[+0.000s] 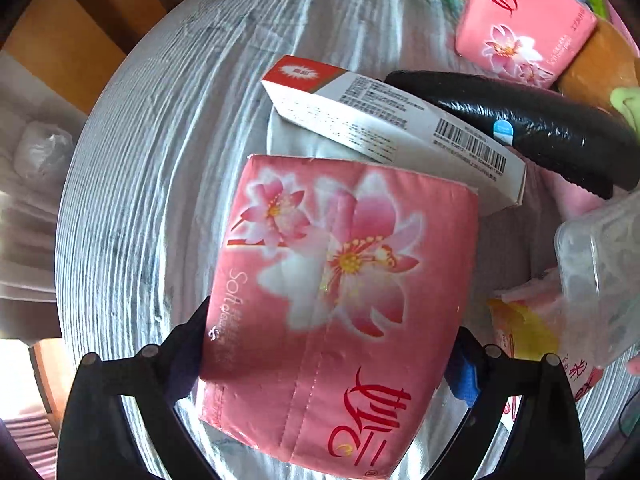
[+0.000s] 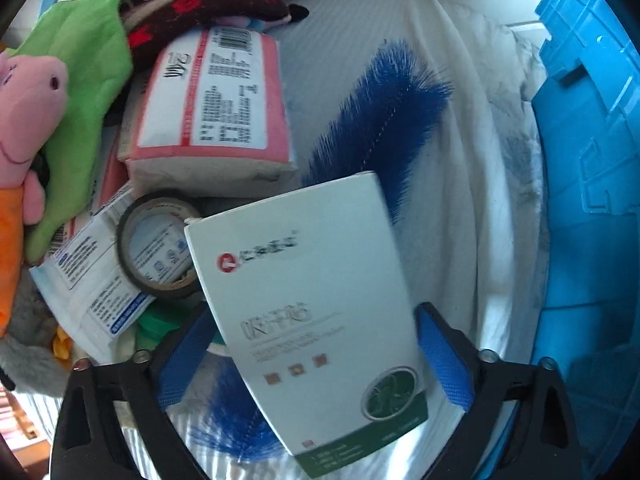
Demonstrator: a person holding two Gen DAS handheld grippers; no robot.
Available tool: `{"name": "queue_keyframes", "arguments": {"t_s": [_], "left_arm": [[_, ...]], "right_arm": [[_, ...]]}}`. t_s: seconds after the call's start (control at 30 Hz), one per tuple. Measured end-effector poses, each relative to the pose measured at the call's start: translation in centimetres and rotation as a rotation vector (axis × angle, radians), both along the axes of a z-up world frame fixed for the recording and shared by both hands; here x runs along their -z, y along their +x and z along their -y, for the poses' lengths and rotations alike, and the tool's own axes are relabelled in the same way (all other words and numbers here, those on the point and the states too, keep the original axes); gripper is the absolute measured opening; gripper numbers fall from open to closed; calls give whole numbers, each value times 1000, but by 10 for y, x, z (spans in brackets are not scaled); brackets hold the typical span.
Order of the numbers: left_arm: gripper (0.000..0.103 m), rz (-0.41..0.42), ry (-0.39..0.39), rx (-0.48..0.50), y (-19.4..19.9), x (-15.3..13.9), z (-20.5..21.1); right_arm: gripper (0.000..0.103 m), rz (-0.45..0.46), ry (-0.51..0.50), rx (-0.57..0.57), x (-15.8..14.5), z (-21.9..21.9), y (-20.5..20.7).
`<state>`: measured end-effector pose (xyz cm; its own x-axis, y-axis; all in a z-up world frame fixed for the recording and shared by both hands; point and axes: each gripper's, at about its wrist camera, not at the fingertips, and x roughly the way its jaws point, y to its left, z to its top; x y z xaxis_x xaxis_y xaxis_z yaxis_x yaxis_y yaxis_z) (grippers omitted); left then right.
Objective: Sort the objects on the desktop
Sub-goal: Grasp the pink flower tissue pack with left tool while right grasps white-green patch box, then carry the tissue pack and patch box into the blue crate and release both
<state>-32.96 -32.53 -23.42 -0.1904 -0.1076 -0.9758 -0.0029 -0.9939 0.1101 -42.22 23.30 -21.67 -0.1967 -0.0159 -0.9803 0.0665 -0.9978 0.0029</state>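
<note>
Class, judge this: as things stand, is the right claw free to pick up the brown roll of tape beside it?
Probably not yet. The right claw is shut on a white and green cardboard box, whose edge also covers part of the brown roll of tape. It would likely have to put the box down first.

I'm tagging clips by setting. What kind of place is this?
Probably a home room: a cluttered table under a white ribbed cloth. Tissue packs, a plush pig and a roll of tape lie about, with a blue plastic crate beside them.

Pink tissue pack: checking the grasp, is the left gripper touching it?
Touching. Left wrist view shows the left gripper pressing both sides of the pink tissue pack.
</note>
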Motion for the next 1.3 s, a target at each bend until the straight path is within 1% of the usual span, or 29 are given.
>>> {"name": "queue_keyframes", "arguments": {"t_s": [0.13,0.27,0.37,0.47,0.57,0.63,0.67,0.77,0.8,0.83,0.93,1.0,1.07,1.1,1.13,1.2,1.3], "left_arm": [[97,-10,26,-103,11,-5,13],[96,-73,59,-171,33,-20,19],[96,-144,62,-200,53,-36,18],[95,-221,45,-239,76,-55,14],[95,-294,24,-265,93,-75,5],[95,-344,27,-280,110,-90,-2],[95,-365,29,-284,111,-97,-3],[95,-436,22,-279,125,-118,-17],[95,-467,22,-271,132,-128,-24],[95,-487,25,-264,138,-133,-29],[95,-555,23,-217,150,-157,-53],[95,-588,18,-184,159,-170,-73],[95,-623,16,-161,164,-180,-92],[95,-642,19,-148,167,-186,-102],[95,-659,23,-139,169,-192,-112],[95,-691,39,-117,171,-203,-136],[95,-723,72,-66,173,-218,-176]], "right_arm": [[86,-29,27,-9,-9,9,20],[85,-74,20,4,-23,12,42],[84,-127,26,6,-37,17,61],[84,-188,40,10,-53,26,81],[83,-265,40,20,-76,31,99],[83,-327,30,21,-93,34,116],[83,-352,32,21,-99,38,118],[83,-437,12,24,-125,47,144],[83,-461,1,25,-130,43,146],[83,-496,-20,25,-143,42,155],[83,-567,-50,24,-169,43,183],[83,-622,-62,21,-187,39,201],[83,-658,-69,21,-206,39,222],[83,-687,-74,22,-215,34,232],[83,-703,-76,22,-216,32,235],[83,-757,-73,25,-235,20,252],[83,-811,-75,34,-257,0,270]]}}
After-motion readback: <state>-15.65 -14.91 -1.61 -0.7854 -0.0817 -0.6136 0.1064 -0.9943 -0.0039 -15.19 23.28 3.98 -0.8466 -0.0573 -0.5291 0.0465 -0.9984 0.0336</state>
